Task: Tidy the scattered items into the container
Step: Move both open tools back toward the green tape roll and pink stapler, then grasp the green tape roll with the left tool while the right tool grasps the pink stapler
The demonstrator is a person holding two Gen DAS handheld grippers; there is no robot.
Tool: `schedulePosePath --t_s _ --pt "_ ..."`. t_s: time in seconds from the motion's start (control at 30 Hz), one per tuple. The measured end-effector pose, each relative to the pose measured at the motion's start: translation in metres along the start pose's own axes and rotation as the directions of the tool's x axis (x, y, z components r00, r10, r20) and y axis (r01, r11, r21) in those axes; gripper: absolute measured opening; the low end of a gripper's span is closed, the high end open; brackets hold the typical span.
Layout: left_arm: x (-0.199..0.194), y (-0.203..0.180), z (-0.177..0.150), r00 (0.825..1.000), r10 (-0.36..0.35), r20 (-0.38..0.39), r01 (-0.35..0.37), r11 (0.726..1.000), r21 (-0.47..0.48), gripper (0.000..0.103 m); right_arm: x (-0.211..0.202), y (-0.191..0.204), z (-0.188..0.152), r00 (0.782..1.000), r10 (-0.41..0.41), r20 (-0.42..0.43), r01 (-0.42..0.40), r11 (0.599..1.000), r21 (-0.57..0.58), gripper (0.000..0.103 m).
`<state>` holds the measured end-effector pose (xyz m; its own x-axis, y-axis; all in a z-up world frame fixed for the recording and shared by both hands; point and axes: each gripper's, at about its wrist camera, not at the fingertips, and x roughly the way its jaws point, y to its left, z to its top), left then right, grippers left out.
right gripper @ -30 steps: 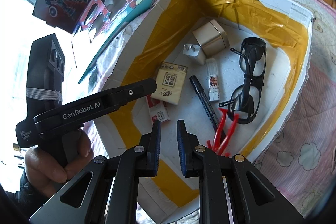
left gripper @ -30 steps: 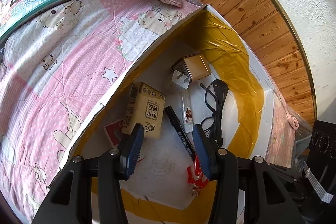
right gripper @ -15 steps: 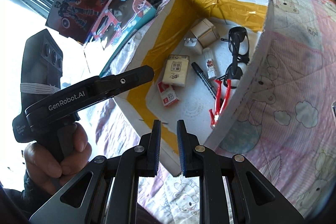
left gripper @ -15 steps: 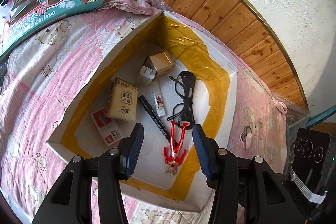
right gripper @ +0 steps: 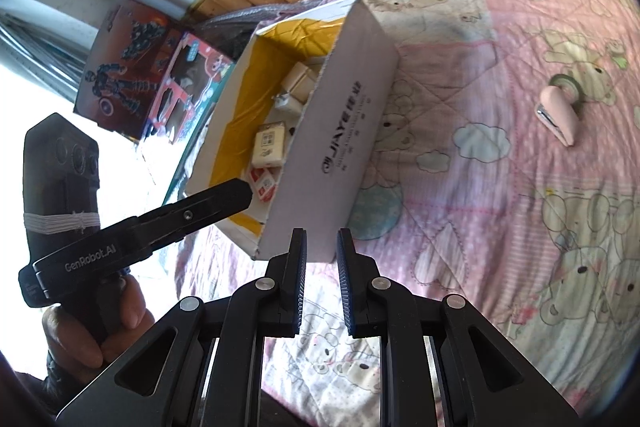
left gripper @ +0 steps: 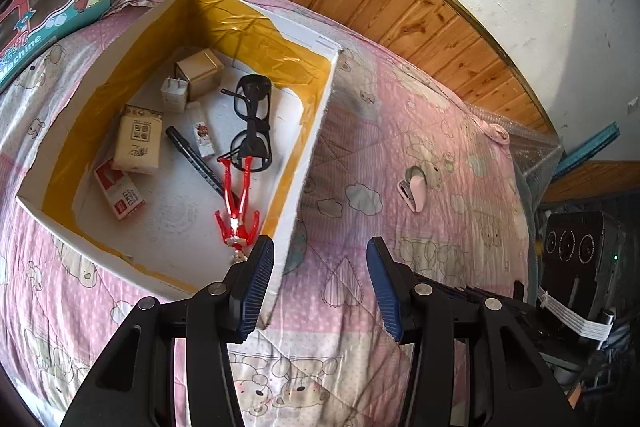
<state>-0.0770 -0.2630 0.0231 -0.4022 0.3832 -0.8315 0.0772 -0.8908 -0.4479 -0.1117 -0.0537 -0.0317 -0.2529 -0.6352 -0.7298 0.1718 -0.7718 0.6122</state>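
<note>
Now the last stray, a pink stapler (left gripper: 412, 189), lies on the quilt (left gripper: 400, 131) well right of the cardboard box (left gripper: 308, 163); left gripper (left gripper: 320, 279) wide open and empty, right gripper (right gripper: 321, 281) slightly parted and empty, so the next move likely needs reaching it.

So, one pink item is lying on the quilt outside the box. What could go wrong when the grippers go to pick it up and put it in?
The pink stapler lies on a soft quilt, so fingers closing on it might catch fabric or press it in. The right gripper looks only narrowly open and may need to open wider first. The box is already crowded near the glasses and red figure; a drop there could land on them.
</note>
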Motion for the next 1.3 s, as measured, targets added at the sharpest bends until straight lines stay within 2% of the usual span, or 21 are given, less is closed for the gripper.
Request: schedulePosePath --t_s 0.33,0.5,0.77,0.83,1.0,1.1,1.3 --pt "0.046 -0.089 0.012 0.997 -0.026 -0.079 0.038 0.986 0.163 0.050 -0.055 -0.090 -0.001 0.984 -0.107 0.144 0.081 0.981 0.177 0.018" --pt "0.085 -0.128 0.020 0.991 -0.018 -0.135 0.050 0.971 0.233 0.050 -0.063 -0.120 0.006 0.974 -0.141 0.176 0.102 0.972 0.214 0.018" --pt "0.143 -0.165 0.045 0.983 0.023 -0.182 0.036 0.948 0.316 0.050 -0.041 -0.153 0.020 0.965 -0.206 0.164 0.174 0.966 0.189 0.025" --pt "0.160 -0.172 0.055 0.980 0.038 -0.194 0.030 0.942 0.334 0.053 -0.034 -0.164 0.024 0.962 -0.217 0.165 0.185 0.964 0.190 0.033" --pt "0.211 -0.179 0.077 0.972 0.106 -0.208 -0.016 0.920 0.392 0.054 -0.017 -0.186 0.038 0.958 -0.236 0.162 0.209 0.963 0.169 0.036" --pt "0.241 -0.180 0.089 0.962 0.134 -0.239 -0.025 0.911 0.411 0.054 -0.005 -0.189 0.047 0.957 -0.244 0.155 0.228 0.967 0.115 0.036" --pt "0.289 -0.184 0.100 0.940 0.227 -0.254 -0.066 0.853 0.517 0.054 0.020 -0.191 0.057 0.955 -0.266 0.133 0.264 0.964 0.029 0.038"
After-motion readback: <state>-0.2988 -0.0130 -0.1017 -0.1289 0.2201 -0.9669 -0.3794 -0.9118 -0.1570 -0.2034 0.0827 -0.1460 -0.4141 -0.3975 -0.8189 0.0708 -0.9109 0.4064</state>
